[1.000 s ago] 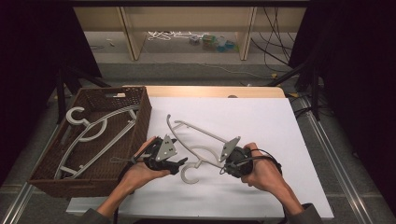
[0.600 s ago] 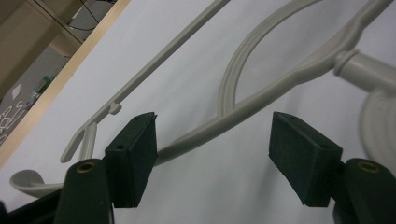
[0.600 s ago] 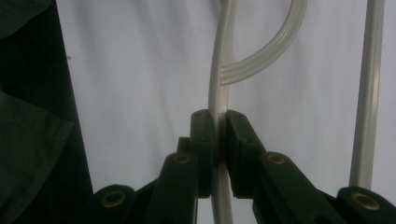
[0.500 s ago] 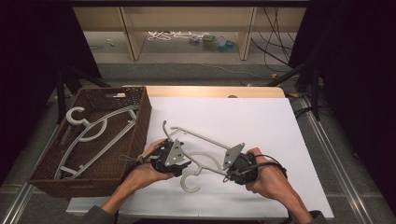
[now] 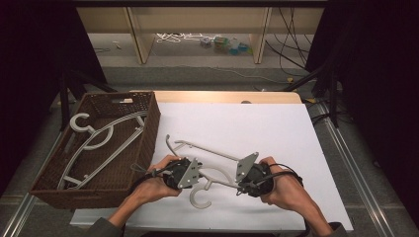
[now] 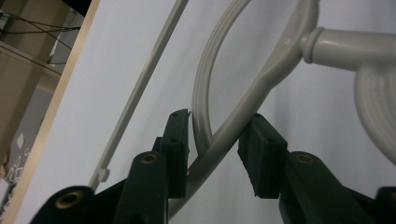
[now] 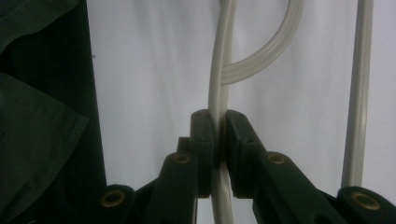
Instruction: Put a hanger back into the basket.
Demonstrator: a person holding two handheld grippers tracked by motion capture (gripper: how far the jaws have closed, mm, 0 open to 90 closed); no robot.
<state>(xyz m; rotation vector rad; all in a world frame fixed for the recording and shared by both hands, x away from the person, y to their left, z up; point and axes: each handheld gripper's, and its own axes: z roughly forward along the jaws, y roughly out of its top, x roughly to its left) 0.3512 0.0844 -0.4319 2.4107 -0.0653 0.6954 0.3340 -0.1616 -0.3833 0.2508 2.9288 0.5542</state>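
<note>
A grey plastic hanger [image 5: 213,150] lies on the white table sheet [image 5: 257,123], its hook [image 5: 197,198] toward the front edge. My left gripper [image 5: 203,176] comes in from the left. Its jaws have just been closing, and its pads now touch the hanger's shoulder [image 6: 280,65] from both sides near the neck, as the left gripper [image 6: 214,140] view shows. My right gripper [image 5: 238,185] comes in from the right and is shut on a thin arm of the same hanger [image 7: 219,70], which is pinched upright between the right gripper's [image 7: 219,140] pads.
A brown wicker basket [image 5: 152,117] stands at the left of the table and holds more grey hangers [image 5: 99,138]. A low wooden shelf [image 5: 197,29] with small items stands beyond the table. Dark stands and cables line both sides.
The left gripper's jaws have closed in on the hanger's shoulder. The hanger has shifted a little toward the front edge, both hands with it. The right grip is unchanged.
</note>
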